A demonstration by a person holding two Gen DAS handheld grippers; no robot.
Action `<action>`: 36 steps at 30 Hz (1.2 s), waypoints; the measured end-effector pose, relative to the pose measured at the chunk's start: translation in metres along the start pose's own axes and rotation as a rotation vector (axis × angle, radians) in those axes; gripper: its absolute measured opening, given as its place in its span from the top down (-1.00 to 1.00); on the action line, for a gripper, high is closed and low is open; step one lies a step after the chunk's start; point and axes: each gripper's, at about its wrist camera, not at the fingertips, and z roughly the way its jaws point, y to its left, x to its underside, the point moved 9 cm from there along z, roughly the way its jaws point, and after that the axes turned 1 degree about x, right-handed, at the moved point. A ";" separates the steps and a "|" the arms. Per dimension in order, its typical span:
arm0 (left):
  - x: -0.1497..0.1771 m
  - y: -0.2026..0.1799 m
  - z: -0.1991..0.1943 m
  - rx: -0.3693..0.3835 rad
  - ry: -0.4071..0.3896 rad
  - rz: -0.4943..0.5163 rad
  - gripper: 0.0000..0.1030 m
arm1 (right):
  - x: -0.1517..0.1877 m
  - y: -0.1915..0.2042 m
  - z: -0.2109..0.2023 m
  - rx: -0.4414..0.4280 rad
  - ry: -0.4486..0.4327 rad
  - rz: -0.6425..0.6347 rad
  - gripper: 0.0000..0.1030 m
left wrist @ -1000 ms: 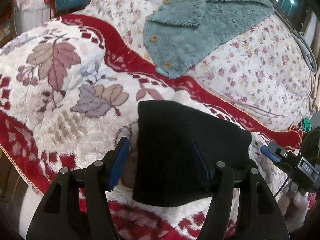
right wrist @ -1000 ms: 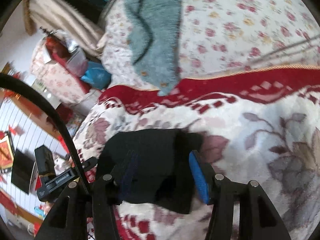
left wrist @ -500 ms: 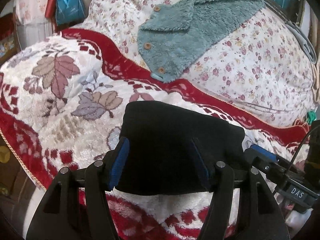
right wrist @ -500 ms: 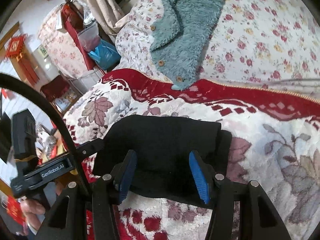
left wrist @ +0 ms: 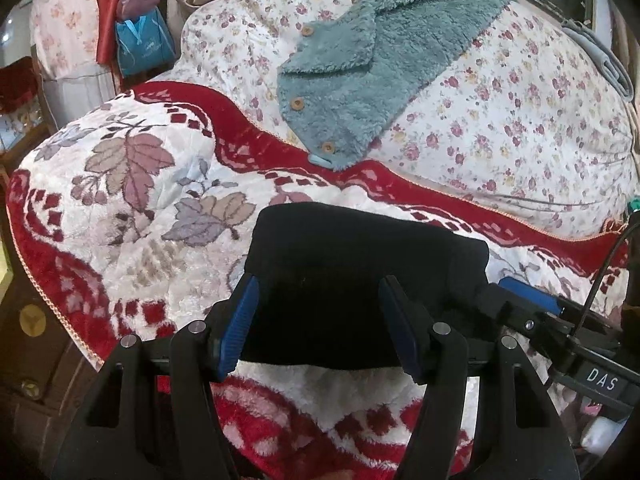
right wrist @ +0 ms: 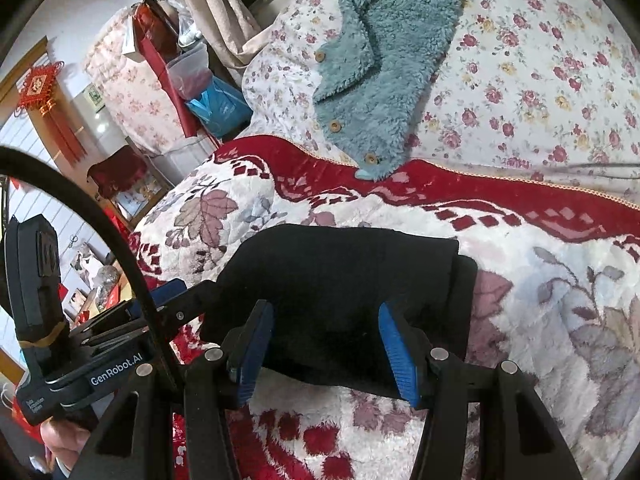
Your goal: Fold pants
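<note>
Left wrist view: the folded black pants [left wrist: 360, 280] lie as a compact bundle on the red-and-white leaf-patterned blanket [left wrist: 132, 200], near its front edge. The left gripper [left wrist: 316, 328] stands with its blue-padded fingers [left wrist: 236, 324] spread wide at the near edge of the bundle; whether the pads press on the cloth I cannot tell. At the right edge the other tool's black finger with a blue pad reaches in beside the bundle's right end.

In the right wrist view, the right gripper [right wrist: 324, 344] also has its jaws apart, its blue pads over the near side of the pants [right wrist: 340, 276]; contact with the cloth cannot be judged. The bundle's right end shows stacked layers. Beyond the blanket's red border lies a floral quilt [right wrist: 540, 80], and on it a teal fleece garment with wooden buttons [right wrist: 380, 60], its lower tip touching the red border
</note>
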 end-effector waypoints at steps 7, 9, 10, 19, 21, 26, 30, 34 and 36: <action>0.002 -0.005 -0.006 -0.003 -0.012 0.009 -0.23 | 0.002 0.002 -0.002 -0.007 0.000 0.000 -0.03; 0.003 -0.005 -0.008 0.001 -0.014 0.003 -0.23 | 0.003 0.003 -0.003 -0.010 0.000 0.000 -0.03; 0.002 -0.005 -0.008 0.000 -0.015 0.001 -0.23 | 0.004 0.003 -0.002 -0.009 0.000 0.000 -0.03; 0.004 -0.003 -0.004 -0.003 -0.005 -0.007 -0.23 | 0.008 0.006 0.000 -0.009 0.010 0.004 -0.03; 0.004 -0.003 -0.003 -0.002 -0.001 -0.011 -0.23 | 0.009 0.006 0.000 -0.010 0.012 0.009 -0.03; 0.005 -0.003 -0.001 -0.001 0.004 -0.013 -0.23 | 0.009 0.005 0.002 -0.010 0.016 0.012 -0.03; 0.005 -0.003 -0.001 -0.002 0.003 -0.013 -0.23 | 0.008 0.005 0.003 -0.010 0.017 0.014 -0.03; 0.005 -0.003 -0.001 -0.003 0.005 -0.013 -0.23 | 0.008 0.005 0.003 -0.009 0.019 0.015 -0.03; 0.006 -0.003 0.001 -0.002 0.009 -0.013 -0.23 | 0.009 0.005 0.004 -0.011 0.019 0.017 -0.03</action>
